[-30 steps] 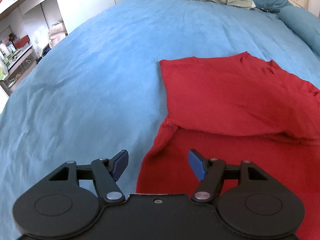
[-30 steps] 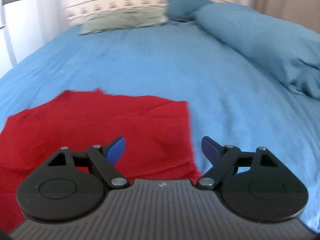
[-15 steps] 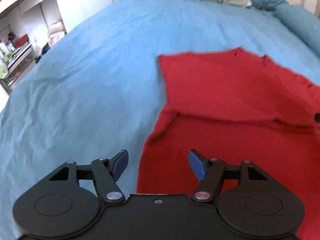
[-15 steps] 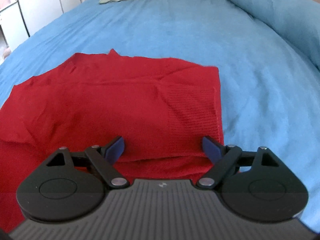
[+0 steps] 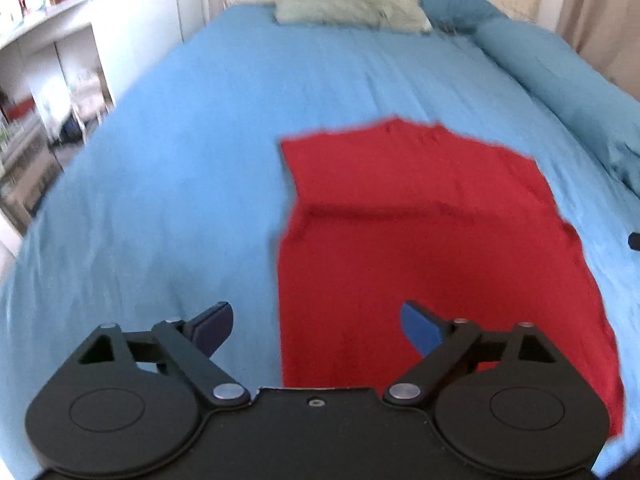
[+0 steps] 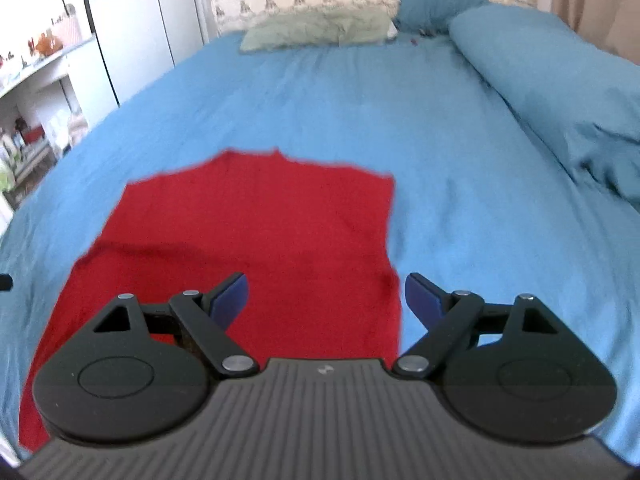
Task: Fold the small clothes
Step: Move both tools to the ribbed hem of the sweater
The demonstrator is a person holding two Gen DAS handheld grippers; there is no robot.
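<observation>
A red knit garment (image 5: 424,232) lies flat on the blue bedspread (image 5: 192,184), its far part folded over the near part along a crosswise crease. My left gripper (image 5: 318,326) hovers above its near left edge, jaws opening wide, nothing between the blue pads. The right wrist view shows the same red garment (image 6: 256,232), with my right gripper (image 6: 326,300) raised over its near right edge, open and empty. Neither gripper touches the cloth.
A pale green pillow (image 5: 352,12) and patterned cream pillows lie at the head of the bed. A rolled blue duvet (image 6: 560,92) runs along the right side. White shelves and cupboards (image 5: 48,80) stand left of the bed.
Both grippers have pulled back and up from the garment, so more of the bed shows. The left jaws have spread wider. The folded red garment has stayed in place.
</observation>
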